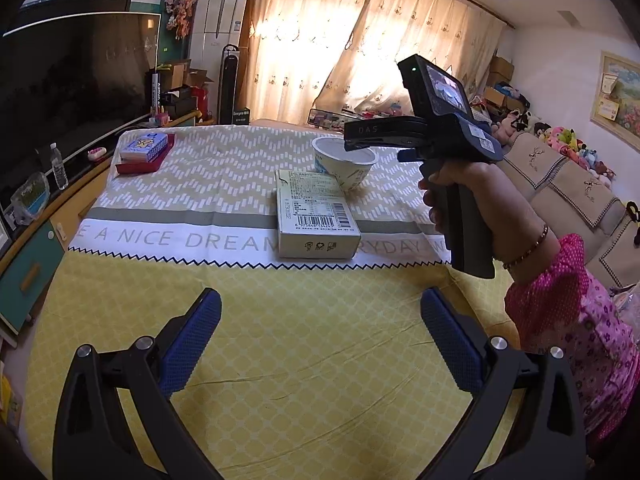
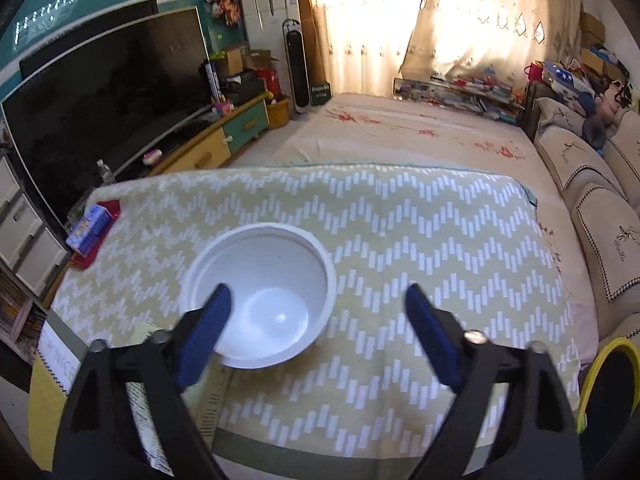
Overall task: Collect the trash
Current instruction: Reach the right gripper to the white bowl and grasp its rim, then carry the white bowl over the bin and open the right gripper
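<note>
My right gripper (image 2: 318,332) hung over the white paper bowl (image 2: 260,296), tilted down at it, with the jaws spread apart and nothing pinched between them. The bowl sat upright and empty on the zigzag cloth (image 2: 420,240) that covered the worktop. It did not lie centred in the gap: it was off to the left, so that my left pad (image 2: 204,332) overlapped the near-left part of its rim while the right pad (image 2: 434,332) stood clear of it over bare cloth. Whether the left pad already touched the rim I could not tell. I judged that a shift leftward, or a pinch on the rim wall, was what the grasp would turn on.

My left gripper (image 1: 320,344) was parked lower down over the plain yellow cover, jaws wide and empty. From its camera the flat cardboard box (image 1: 314,216) lay just in front of the bowl, long axis running away from me, apparently touching the bowl's near side. The right hand (image 1: 472,196) was clearly the nearer one to the bowl, and the left was nearer the box.
</note>
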Demonstrator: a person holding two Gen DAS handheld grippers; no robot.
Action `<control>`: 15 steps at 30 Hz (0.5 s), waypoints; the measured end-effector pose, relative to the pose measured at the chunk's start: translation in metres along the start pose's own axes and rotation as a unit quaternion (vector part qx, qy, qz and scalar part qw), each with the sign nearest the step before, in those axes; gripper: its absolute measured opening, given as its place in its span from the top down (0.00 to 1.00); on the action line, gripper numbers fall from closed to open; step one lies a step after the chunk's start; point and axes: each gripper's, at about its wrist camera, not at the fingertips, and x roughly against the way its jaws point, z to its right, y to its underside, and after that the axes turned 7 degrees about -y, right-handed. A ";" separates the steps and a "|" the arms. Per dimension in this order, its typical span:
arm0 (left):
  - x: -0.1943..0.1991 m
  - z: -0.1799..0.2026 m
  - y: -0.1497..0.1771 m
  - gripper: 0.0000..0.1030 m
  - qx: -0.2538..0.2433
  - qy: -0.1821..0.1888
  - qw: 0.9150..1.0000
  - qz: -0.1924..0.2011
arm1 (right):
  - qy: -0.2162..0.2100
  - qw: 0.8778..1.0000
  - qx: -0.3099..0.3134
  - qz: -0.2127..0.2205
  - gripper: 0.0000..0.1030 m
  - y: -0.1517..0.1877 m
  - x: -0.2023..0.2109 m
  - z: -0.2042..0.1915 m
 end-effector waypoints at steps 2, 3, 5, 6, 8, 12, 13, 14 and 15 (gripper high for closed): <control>-0.001 0.000 0.000 0.05 -0.001 0.000 1.000 0.000 | 0.002 1.000 -0.001 -0.015 0.48 0.000 -0.007 0.001; -0.001 0.001 0.000 0.05 -0.002 0.000 1.000 0.001 | -0.001 1.000 -0.001 -0.020 0.51 0.001 -0.010 0.001; 0.000 0.002 0.000 0.05 -0.004 -0.002 1.000 0.002 | -0.009 1.000 -0.008 -0.025 0.54 0.002 -0.014 0.001; 0.000 0.002 0.000 0.05 -0.003 -0.001 1.000 0.002 | -0.010 1.000 -0.010 -0.026 0.54 0.002 -0.015 0.001; 0.000 0.001 0.000 0.05 -0.003 -0.001 1.000 0.002 | -0.013 0.999 -0.013 -0.028 0.58 0.001 -0.018 0.000; 0.000 0.001 0.001 0.05 -0.004 0.000 1.000 0.001 | -0.022 0.999 -0.025 -0.038 0.86 0.001 -0.024 0.003; 0.001 0.002 0.001 0.05 -0.003 0.000 1.000 0.001 | -0.027 0.998 -0.031 -0.037 0.90 0.001 -0.023 0.005; 0.001 0.002 0.001 0.05 -0.004 0.001 1.000 0.001 | -0.032 0.998 -0.035 -0.034 0.93 0.001 -0.021 0.008; 0.001 0.002 0.001 0.05 -0.004 0.001 1.000 0.001 | -0.036 0.998 -0.037 -0.030 0.93 0.001 -0.017 0.010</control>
